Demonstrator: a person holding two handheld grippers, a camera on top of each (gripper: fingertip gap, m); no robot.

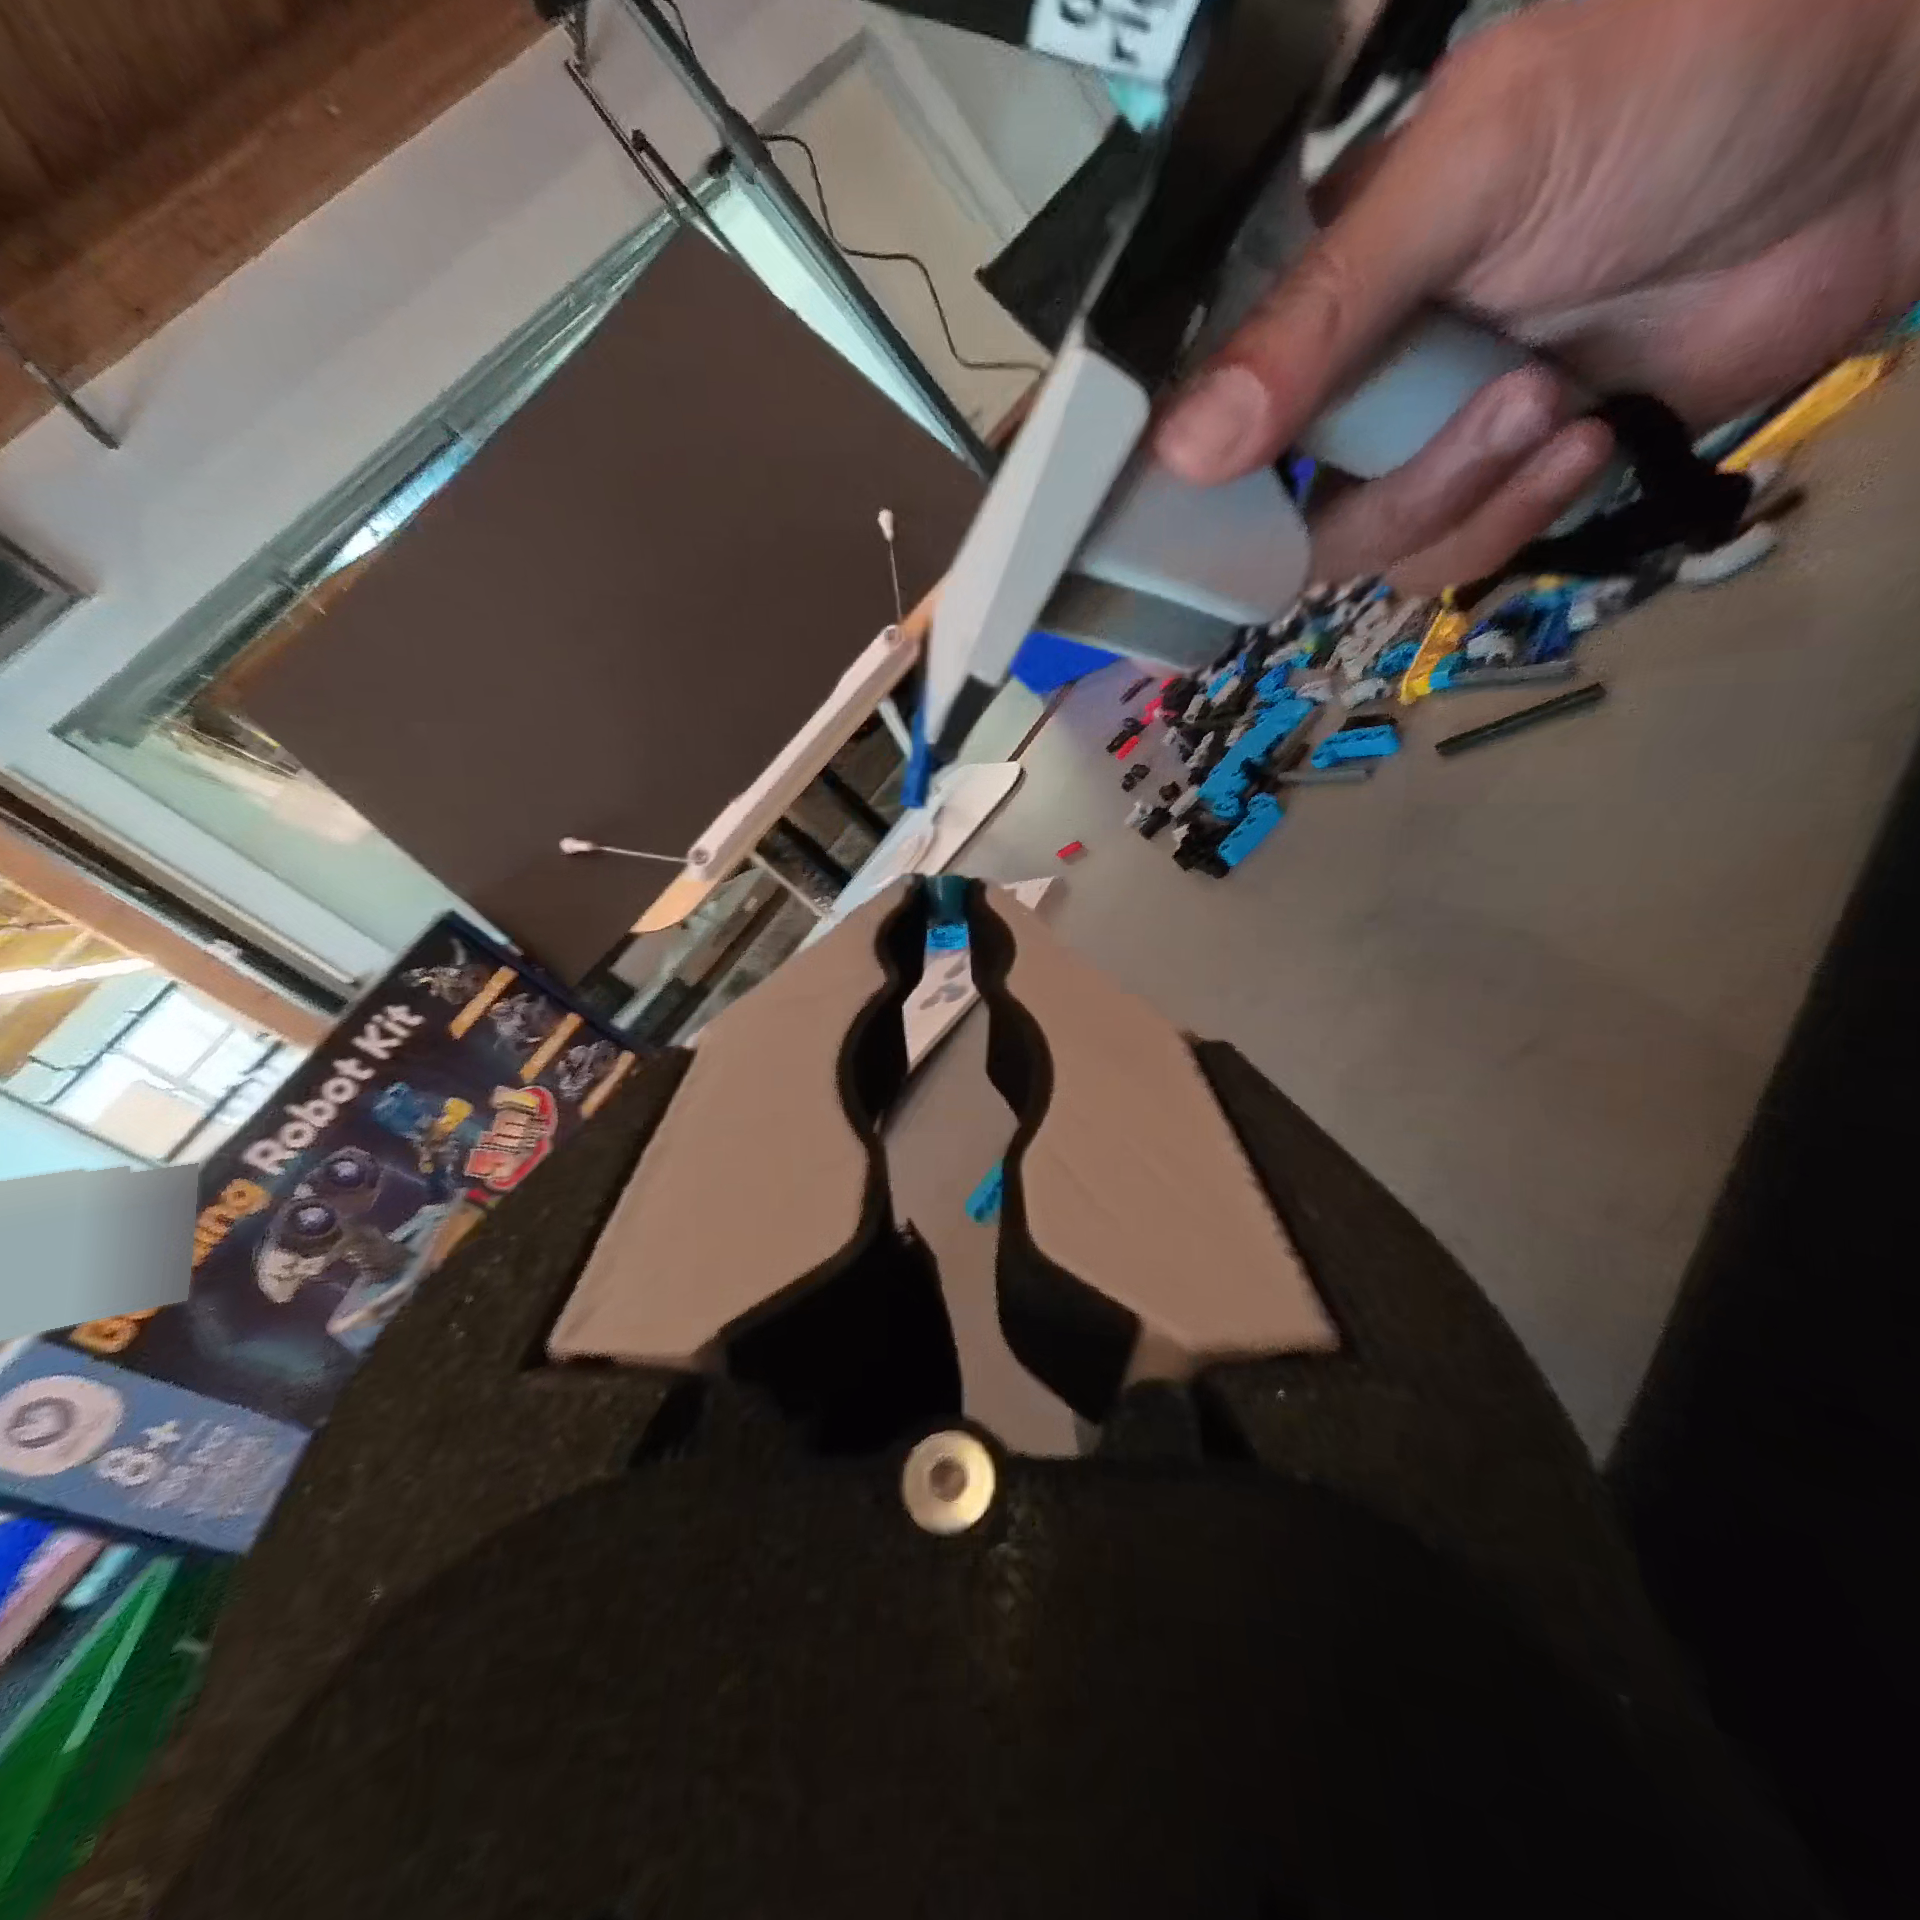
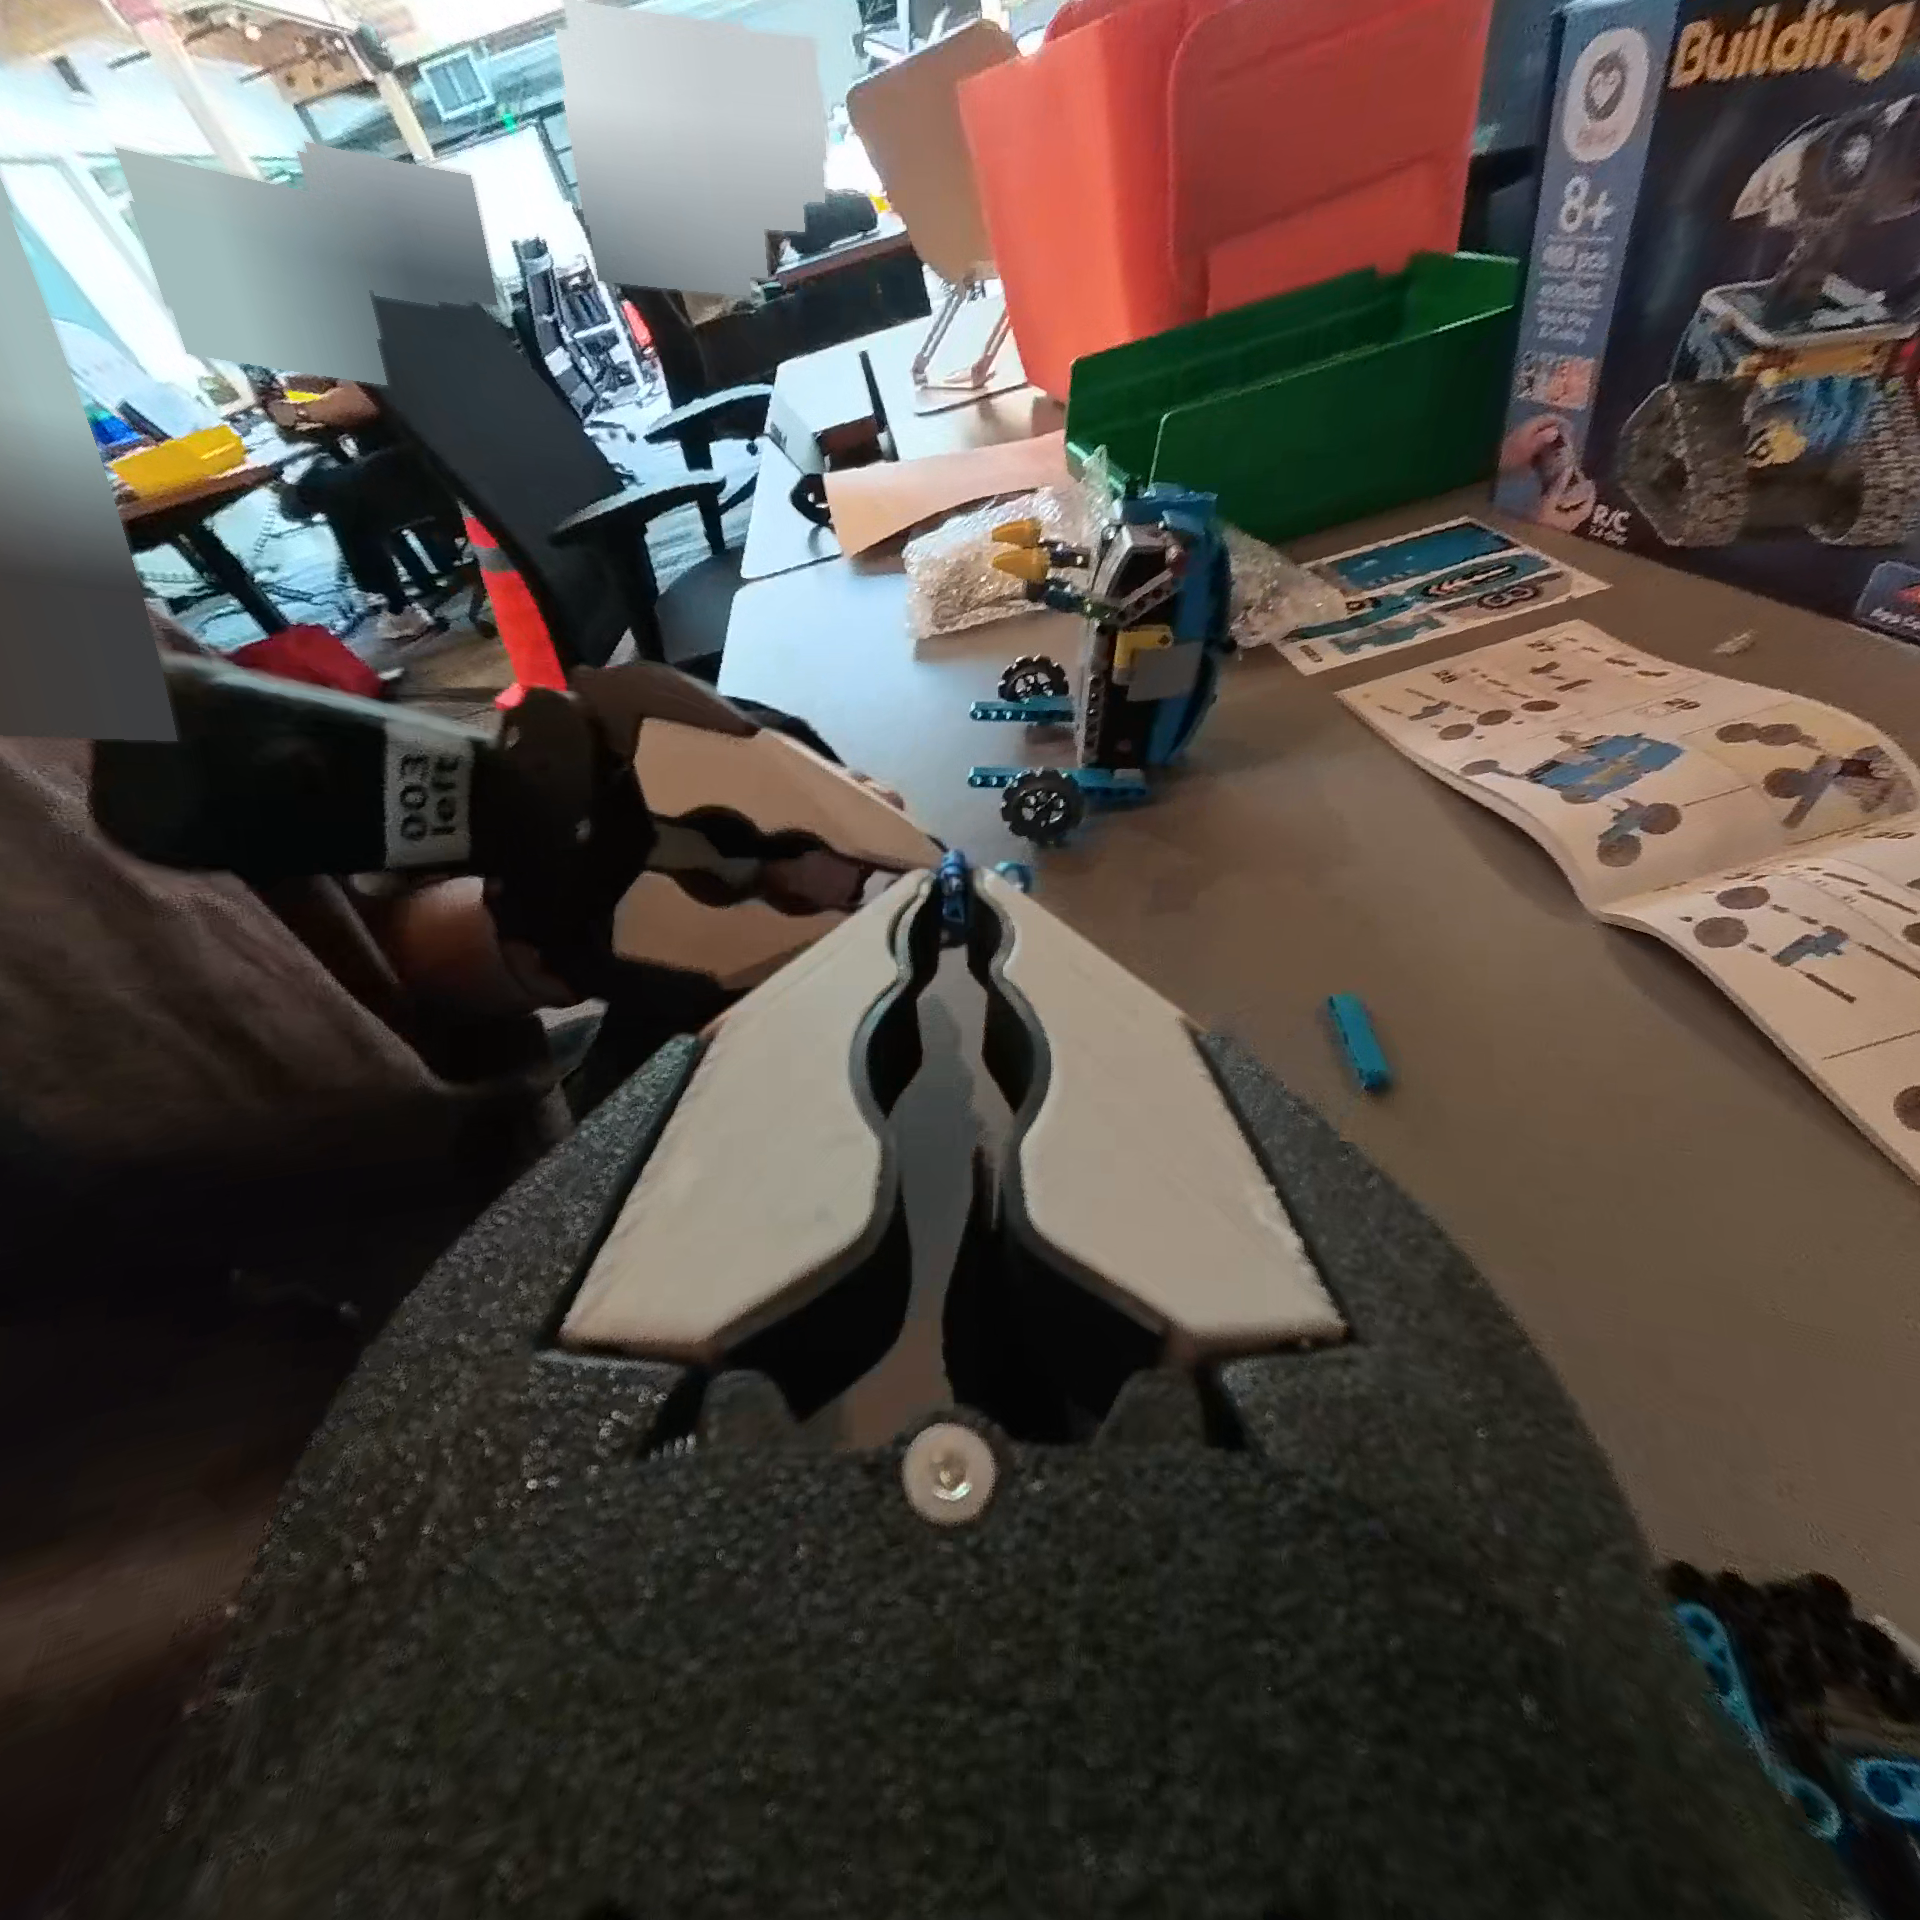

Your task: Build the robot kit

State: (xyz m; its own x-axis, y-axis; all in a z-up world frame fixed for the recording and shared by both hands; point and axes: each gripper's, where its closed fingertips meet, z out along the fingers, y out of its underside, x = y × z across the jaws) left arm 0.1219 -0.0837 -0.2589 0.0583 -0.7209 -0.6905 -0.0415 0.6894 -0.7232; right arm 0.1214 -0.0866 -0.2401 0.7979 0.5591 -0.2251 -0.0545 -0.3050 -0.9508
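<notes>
Your left gripper is almost shut and pinches a small blue piece at its tips. Your right gripper is almost shut too and pinches a little blue part. The two grippers meet tip to tip, just in front of the toy robot. The toy robot looks only part-built: it lies tipped on its side on the table, with two black wheels and two yellow claws showing. One loose blue beam lies in front of it and to its right. To its right are one sticker sheet and one open booklet. Behind it stand one green bin and one toy box, and one clear bag lies to its left, close by. A pile of loose pieces waits on the table (too many and too blurry to count), with one long black rod beside it; how far that pile is from the toy robot, I cannot tell.
</notes>
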